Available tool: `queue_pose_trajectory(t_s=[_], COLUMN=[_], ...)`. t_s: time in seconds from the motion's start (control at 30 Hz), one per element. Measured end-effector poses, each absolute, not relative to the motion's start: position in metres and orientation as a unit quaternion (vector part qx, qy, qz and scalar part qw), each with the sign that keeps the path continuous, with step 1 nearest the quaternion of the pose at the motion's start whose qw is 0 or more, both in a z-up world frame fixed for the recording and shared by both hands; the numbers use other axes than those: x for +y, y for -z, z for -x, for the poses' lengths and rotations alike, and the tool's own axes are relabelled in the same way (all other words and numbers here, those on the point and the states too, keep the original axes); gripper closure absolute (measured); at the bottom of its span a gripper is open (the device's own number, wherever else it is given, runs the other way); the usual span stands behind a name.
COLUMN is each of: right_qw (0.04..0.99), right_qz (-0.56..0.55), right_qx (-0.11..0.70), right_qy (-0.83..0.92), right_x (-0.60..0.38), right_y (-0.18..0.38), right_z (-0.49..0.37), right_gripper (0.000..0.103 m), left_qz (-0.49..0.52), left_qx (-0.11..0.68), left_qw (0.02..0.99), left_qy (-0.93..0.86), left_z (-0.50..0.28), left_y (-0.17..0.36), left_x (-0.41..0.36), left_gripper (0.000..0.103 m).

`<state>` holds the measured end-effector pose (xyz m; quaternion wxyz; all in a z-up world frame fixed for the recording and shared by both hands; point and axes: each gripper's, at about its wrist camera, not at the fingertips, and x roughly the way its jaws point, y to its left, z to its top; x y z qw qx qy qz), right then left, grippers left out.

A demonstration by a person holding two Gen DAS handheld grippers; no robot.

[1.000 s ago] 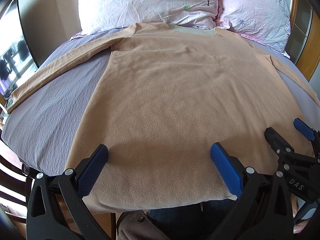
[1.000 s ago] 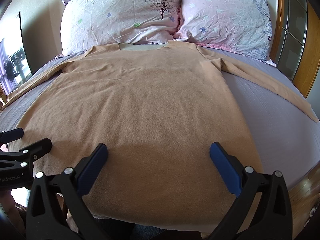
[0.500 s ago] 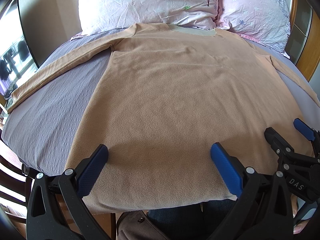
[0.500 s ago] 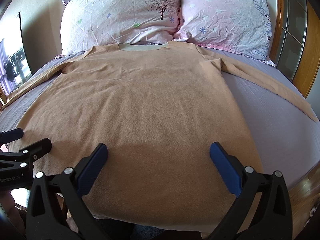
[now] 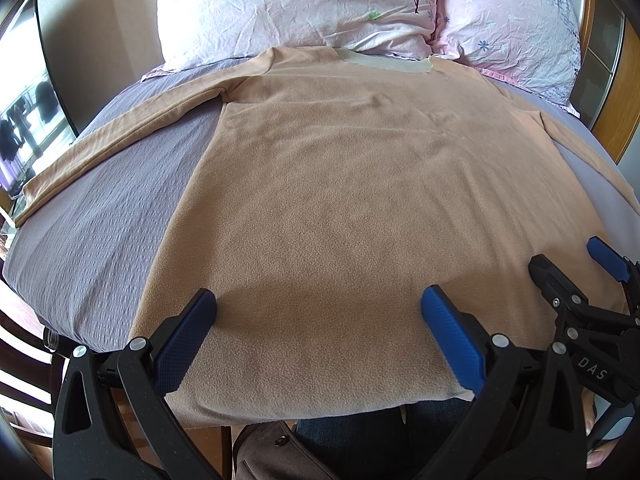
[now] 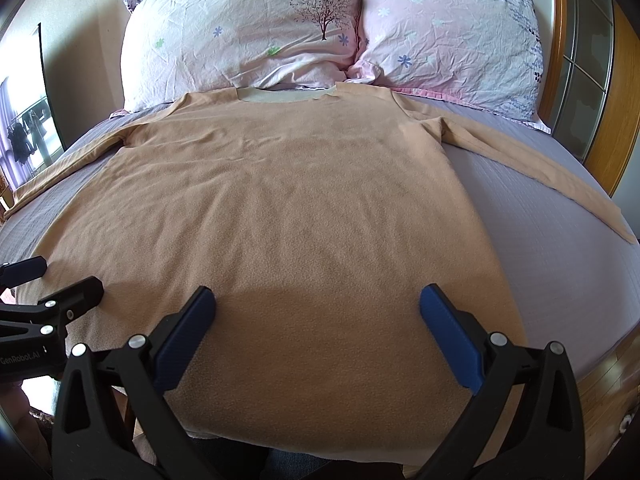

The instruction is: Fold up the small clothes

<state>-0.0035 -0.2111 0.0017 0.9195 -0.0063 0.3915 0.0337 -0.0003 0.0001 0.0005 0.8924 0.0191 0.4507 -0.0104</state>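
Note:
A tan long-sleeved fleece shirt (image 5: 340,184) lies flat and face down on the bed, collar toward the pillows, both sleeves spread out sideways; it also shows in the right wrist view (image 6: 280,208). My left gripper (image 5: 318,312) is open and empty above the shirt's hem on its left half. My right gripper (image 6: 316,310) is open and empty above the hem on its right half. Each gripper shows at the edge of the other's view, the right one (image 5: 576,276) and the left one (image 6: 52,284).
The bed has a grey-lilac cover (image 5: 100,216) and two floral pillows (image 6: 248,36) at the head. A wooden headboard frame (image 6: 624,92) stands at the right. The bed's near edge runs under the hem, with the person's legs (image 5: 360,440) below it.

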Motion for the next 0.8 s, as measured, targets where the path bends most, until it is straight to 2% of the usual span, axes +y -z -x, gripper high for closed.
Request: queue_pose_trajectory(t_s=[0.5,0.63,0.7,0.8], right_qw=[0.92,0.929,0.931,0.938], right_qz=[0.007,0.013,-0.004,-0.104], right_qx=[0.389,0.364,0.361,0.33], right_qy=[-0.036,-0.064,-0.056,0.004], right_x=[-0.21,-0.215,-0.236,-0.308], right_y=[-0.002,0.0,-0.008,-0.039], right_z=[0.003,0.003,-0.004,-0.013], right_gripper=[0.002,0.002,0.002,0.002], left_qz=[-0.021,-0.022,-0.024,-0.029], left_qx=[0.449,0.431,0.416,0.41], left_qw=[0.893,0.902,0.909,0.911], left_qy=[0.011,0.013,0.015,0.036], left_z=[0.0,0.002,0.008,0.005], left_y=[0.0,-0.003,-0.003,-0.004], left_x=[0.0,0.0,-0.001,0.0], left_gripper=[0.001,0.001,0.001,0.001])
